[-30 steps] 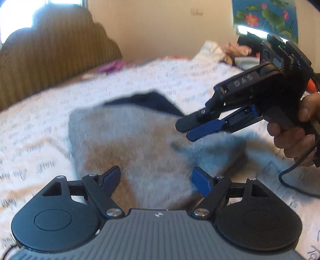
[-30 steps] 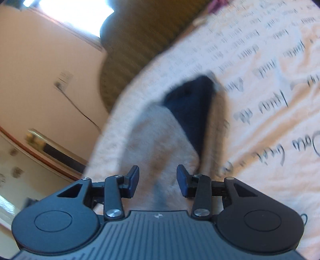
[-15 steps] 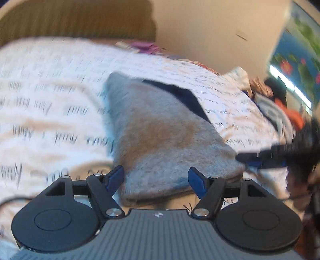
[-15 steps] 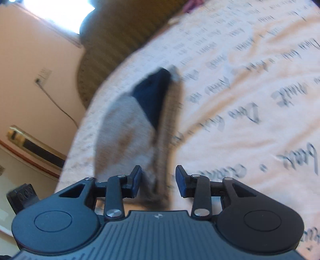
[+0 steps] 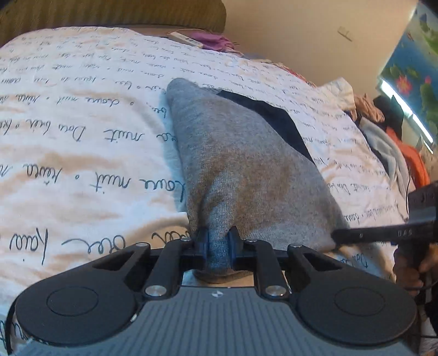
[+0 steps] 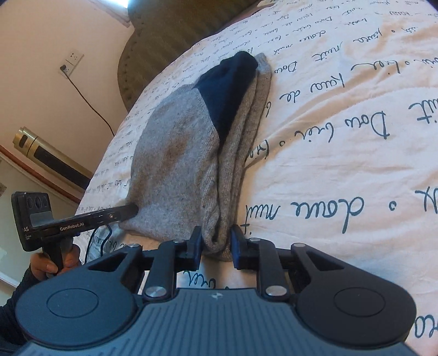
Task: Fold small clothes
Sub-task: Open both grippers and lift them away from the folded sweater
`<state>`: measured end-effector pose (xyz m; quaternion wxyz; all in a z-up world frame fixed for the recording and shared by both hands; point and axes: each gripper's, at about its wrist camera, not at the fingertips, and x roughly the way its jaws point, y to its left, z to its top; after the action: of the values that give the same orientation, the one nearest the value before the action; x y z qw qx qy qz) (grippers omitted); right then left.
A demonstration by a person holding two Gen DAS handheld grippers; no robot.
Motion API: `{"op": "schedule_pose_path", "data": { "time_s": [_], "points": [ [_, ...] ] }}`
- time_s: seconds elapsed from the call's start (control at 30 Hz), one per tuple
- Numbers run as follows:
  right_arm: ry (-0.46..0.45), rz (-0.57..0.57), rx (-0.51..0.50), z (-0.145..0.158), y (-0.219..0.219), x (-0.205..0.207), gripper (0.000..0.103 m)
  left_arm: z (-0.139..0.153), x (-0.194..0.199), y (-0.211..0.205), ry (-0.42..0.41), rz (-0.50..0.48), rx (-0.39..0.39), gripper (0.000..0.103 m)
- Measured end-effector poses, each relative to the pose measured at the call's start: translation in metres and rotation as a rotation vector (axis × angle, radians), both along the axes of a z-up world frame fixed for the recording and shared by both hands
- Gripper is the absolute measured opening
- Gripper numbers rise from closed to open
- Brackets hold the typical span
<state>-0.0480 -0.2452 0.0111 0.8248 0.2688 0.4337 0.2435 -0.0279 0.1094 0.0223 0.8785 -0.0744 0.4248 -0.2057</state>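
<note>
A grey knitted garment [image 5: 246, 169] with a dark navy part [image 5: 276, 117] lies folded on the white bedsheet [image 5: 82, 164] printed with handwriting. My left gripper [image 5: 219, 239] is at its near corner, jaws closing, with bunched grey fabric pinched between the blue pads. In the right wrist view the garment [image 6: 178, 153] shows stacked layers along its right edge. My right gripper [image 6: 216, 242] is also closing, its pads pressing the near end of those layers. Each gripper appears in the other's view: the right gripper [image 5: 336, 235] and the left gripper [image 6: 132, 210] both touch the garment's near edge.
An olive padded headboard [image 5: 109, 13] stands at the bed's far end. A pile of loose clothes [image 5: 383, 131] lies at the bed's right side. A wall socket [image 6: 72, 61] with a hanging cable and a gold cylinder [image 6: 46, 153] are by the wall. A person's hand [image 6: 52, 263] grips the left handle.
Both grippers went from standing open over the garment to pinching its near edge. The left gripper swung round to the near left corner, and the right one came down to the near right corner.
</note>
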Motion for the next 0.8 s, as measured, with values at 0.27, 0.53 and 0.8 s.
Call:
{"op": "schedule_pose_path", "data": {
  "time_s": [0.27,0.53,0.8],
  "points": [
    [-0.135,-0.114,0.089,0.041,-0.023,-0.011,0.026,0.035,-0.052,-0.025,-0.246,-0.051,0.098,0.055],
    [-0.202,-0.053,-0.011,0.042,0.036,0.064,0.026,-0.015,-0.037,-0.076,-0.225,-0.14,0.209,0.059],
    [-0.191,-0.06,-0.137,0.045,0.038,0.053,0.032,0.003,-0.067,-0.066,-0.275,-0.103,0.189,0.06]
  ]
}}
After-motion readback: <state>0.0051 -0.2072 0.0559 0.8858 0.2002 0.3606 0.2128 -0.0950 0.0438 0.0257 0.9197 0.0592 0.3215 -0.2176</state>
